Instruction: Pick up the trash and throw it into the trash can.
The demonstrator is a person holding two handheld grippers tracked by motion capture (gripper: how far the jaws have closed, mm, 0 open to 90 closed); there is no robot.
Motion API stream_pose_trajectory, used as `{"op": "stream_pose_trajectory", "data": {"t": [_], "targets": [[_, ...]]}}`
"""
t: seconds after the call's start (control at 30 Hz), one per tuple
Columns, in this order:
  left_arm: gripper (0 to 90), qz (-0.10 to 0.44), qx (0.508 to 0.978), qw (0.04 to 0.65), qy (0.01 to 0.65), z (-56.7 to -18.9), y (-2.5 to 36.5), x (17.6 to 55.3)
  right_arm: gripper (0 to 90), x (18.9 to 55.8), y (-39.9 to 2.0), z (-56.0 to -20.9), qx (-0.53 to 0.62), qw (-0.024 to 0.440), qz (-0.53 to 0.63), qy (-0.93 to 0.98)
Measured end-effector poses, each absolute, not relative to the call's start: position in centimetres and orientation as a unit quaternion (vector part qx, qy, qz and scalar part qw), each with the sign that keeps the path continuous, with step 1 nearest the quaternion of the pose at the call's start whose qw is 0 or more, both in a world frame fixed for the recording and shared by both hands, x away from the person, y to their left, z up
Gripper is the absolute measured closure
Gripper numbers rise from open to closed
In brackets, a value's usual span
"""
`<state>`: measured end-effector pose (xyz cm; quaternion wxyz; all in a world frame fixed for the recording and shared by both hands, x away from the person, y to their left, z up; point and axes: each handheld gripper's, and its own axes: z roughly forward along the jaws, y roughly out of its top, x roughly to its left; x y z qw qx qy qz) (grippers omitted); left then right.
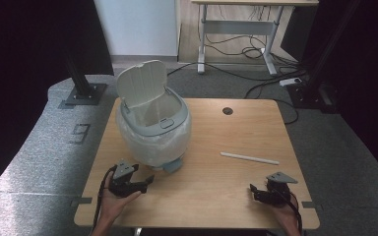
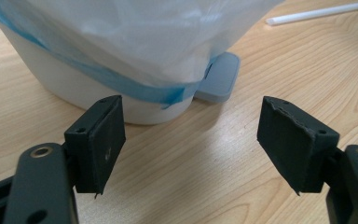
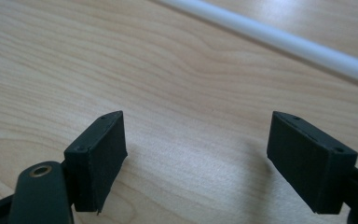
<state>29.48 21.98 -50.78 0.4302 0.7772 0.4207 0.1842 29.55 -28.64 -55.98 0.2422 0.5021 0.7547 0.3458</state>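
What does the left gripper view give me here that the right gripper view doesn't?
Left gripper view: the lower part of the bin with its white liner bag and blue band, plus the grey pedal at its foot, just beyond the open left gripper, whose jaws hold nothing.

Right gripper view: the open right gripper over bare wood, jaws holding nothing, with the white stick much closer and crossing ahead.

Both: the wooden table and that white stick, which the left gripper view catches small in its top right corner.

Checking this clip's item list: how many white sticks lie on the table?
1. The white stick lies on the table, right of the bin and ahead of the right tongs. The bin could hide others.
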Motion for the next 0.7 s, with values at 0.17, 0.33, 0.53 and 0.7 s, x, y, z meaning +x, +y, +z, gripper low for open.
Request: {"op": "stream_pose_trajectory", "data": {"t": [0.17,0.33,0.53,0.7], "targets": [[23.4,0.179,0.783,0.423,0.420,-51.8,21.9,29.7,20.2,29.8,-29.1,-55.3,0.498,0.251,0.353,0.751],[23.2,0.171,0.785,0.420,0.422,-52.5,21.9,30.1,20.0,30.4,-29.7,-54.5,0.499,0.259,0.361,0.744],[23.2,0.168,0.785,0.416,0.428,-52.8,22.0,30.6,18.6,31.5,-30.4,-53.7,0.494,0.261,0.363,0.746],[23.1,0.164,0.787,0.414,0.427,-53.0,21.8,30.6,19.3,32.9,-30.9,-53.7,0.491,0.256,0.358,0.752]]}}
